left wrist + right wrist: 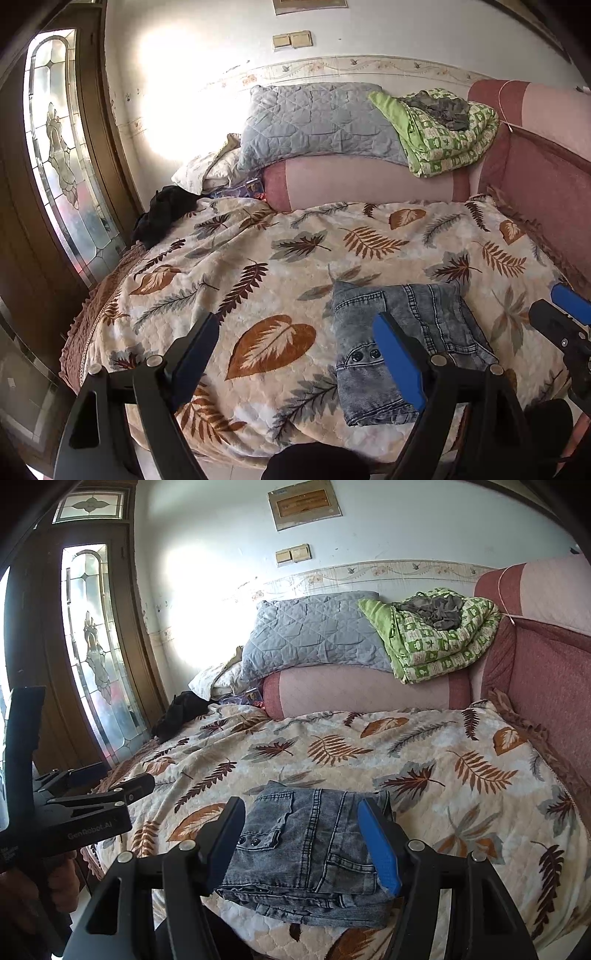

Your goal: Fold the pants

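A pair of grey-blue jeans (410, 354) lies folded into a small stack near the front edge of the leaf-patterned blanket (258, 251). My left gripper (295, 328) hovers open above the blanket just left of the jeans, with only its right blue pad overlapping them in view. In the right wrist view the jeans (295, 867) lie straight ahead. My right gripper (303, 825) stands open in front of them, nothing pressed between its pads. The right gripper (565, 314) also shows at the left wrist view's right edge, clear of the jeans. At far left is the left gripper (122, 779).
At the back, a grey quilted pillow (317, 122) and a green quilt (443, 129) rest on a pink bolster (369, 181). A black garment (166, 210) lies at the bed's left corner. A glass-paned door (59, 147) stands to the left, a padded headboard (546, 177) to the right.
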A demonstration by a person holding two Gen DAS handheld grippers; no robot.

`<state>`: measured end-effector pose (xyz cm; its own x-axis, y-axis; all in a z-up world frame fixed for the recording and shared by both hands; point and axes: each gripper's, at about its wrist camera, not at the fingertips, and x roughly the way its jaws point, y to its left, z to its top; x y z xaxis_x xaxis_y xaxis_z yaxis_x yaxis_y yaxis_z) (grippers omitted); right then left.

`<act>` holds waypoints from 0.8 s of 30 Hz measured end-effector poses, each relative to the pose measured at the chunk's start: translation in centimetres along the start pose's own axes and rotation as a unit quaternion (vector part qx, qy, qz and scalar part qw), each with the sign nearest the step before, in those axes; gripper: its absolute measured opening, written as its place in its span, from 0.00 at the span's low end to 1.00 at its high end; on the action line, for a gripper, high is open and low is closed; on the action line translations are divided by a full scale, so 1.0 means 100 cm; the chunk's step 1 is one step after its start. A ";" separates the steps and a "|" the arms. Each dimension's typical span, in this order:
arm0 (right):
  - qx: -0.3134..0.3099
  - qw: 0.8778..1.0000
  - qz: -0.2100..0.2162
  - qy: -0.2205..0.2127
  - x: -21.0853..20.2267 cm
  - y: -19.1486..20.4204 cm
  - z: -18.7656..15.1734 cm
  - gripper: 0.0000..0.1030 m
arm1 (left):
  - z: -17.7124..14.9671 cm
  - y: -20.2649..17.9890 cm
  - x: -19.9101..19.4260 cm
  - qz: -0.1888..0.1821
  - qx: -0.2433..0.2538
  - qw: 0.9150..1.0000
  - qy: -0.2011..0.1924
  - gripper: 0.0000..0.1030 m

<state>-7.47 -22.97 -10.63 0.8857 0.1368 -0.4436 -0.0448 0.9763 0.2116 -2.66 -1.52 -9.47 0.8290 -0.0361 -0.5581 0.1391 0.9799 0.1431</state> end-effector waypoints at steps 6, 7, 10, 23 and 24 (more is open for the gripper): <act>0.000 1.000 0.000 0.002 0.000 0.001 -0.001 0.65 | -0.001 0.000 0.000 0.000 -0.002 1.000 0.001 0.84; -0.001 1.000 0.000 0.002 0.000 0.002 -0.001 0.65 | -0.001 0.000 0.000 0.001 -0.002 1.000 0.001 0.84; -0.001 1.000 0.000 0.003 0.000 0.002 0.000 0.65 | 0.000 0.001 -0.001 0.001 -0.002 1.000 0.000 0.84; 0.000 1.000 0.000 0.004 0.000 0.002 0.001 0.65 | 0.003 0.000 -0.006 0.001 0.002 1.000 -0.005 0.84; 0.001 1.000 0.000 0.004 0.000 0.002 0.001 0.65 | 0.003 -0.001 -0.006 0.001 0.002 1.000 -0.005 0.84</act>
<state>-7.48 -22.78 -10.51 0.8819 0.1374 -0.4510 -0.0435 0.9762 0.2123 -2.99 -1.62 -8.89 0.8351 -0.0370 -0.5489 0.1404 0.9790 0.1476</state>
